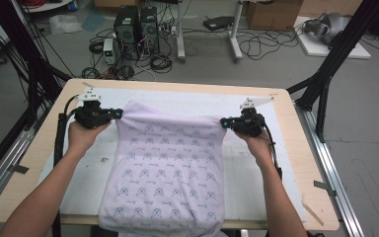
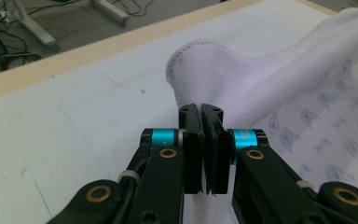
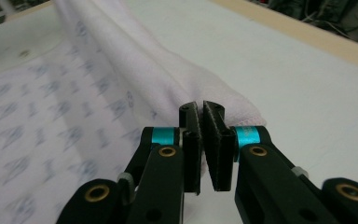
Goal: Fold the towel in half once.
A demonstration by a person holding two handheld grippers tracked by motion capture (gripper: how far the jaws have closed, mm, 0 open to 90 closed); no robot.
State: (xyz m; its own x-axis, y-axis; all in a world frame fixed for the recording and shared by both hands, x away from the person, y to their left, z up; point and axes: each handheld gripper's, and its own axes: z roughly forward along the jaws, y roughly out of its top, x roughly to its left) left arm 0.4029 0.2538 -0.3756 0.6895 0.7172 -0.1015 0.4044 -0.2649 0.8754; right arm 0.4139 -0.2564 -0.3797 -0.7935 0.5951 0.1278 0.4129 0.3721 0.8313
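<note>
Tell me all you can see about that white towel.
The towel looks like soft terry, white with rows of small blue printed motifs and a stitched hem. It lies spread on the table, its near end hanging over the front edge. The left gripper and right gripper pinch its two far corners, raising that edge.

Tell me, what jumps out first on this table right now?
The white patterned towel, spread down the middle of the table and hanging over its near edge. The left claw and right claw each pinch a far corner, lifting that edge into a sagging ridge.
</note>
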